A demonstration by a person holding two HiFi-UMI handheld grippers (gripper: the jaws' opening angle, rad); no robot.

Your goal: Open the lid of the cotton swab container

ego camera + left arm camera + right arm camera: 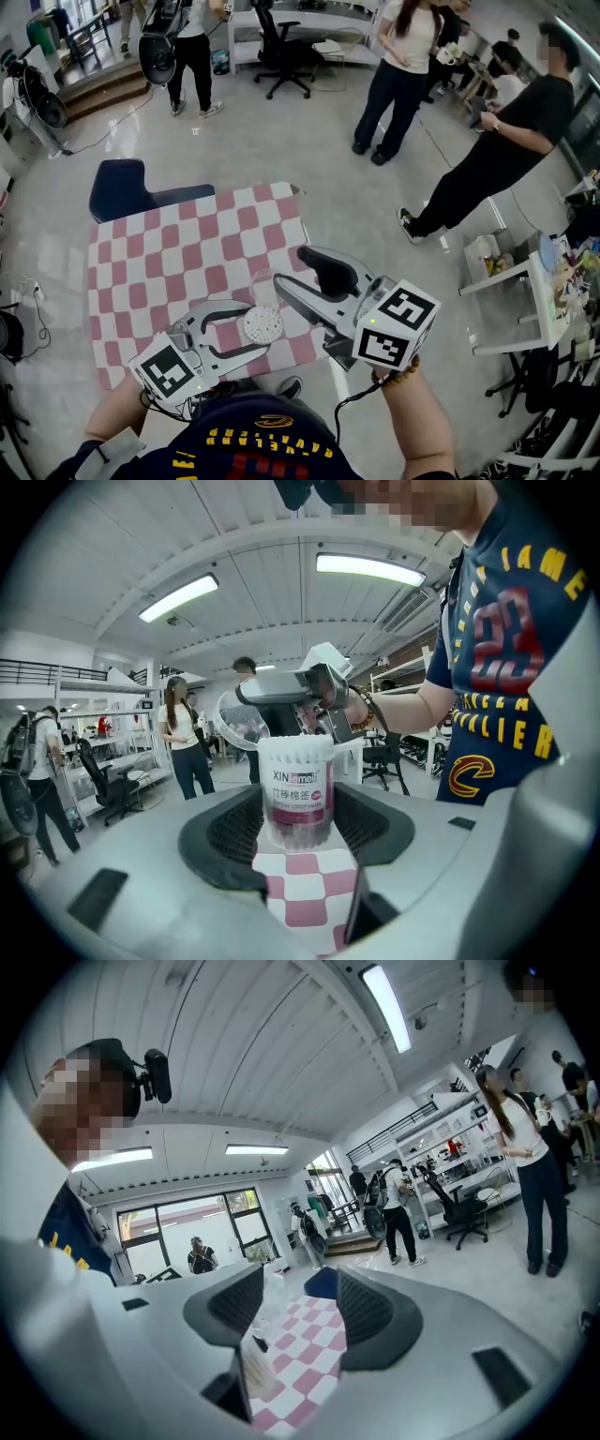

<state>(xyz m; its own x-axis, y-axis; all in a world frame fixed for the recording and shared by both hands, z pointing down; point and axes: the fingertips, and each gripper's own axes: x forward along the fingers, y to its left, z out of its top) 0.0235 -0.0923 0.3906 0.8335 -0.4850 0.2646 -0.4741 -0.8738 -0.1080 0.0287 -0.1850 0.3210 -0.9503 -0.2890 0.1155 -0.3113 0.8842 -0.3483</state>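
Note:
The cotton swab container (298, 789), a clear tub with a purple label, stands upright between the jaws of my left gripper (298, 822), which press on its sides. From above, its open top shows white swab tips (262, 324) inside my left gripper (262, 330). The clear round lid (263, 285) is off the tub, held just beyond it in my right gripper (287, 268). That lid (239, 722) hangs to the upper left of the tub. In the right gripper view the lid (267, 1312) lies against the left jaw of my right gripper (300, 1302).
Below my hands is a table with a pink-and-white checked cloth (169, 253). A navy chair (122, 187) stands behind it. Several people (398, 75) stand on the floor beyond. A white shelf unit (511, 281) with clutter is at the right.

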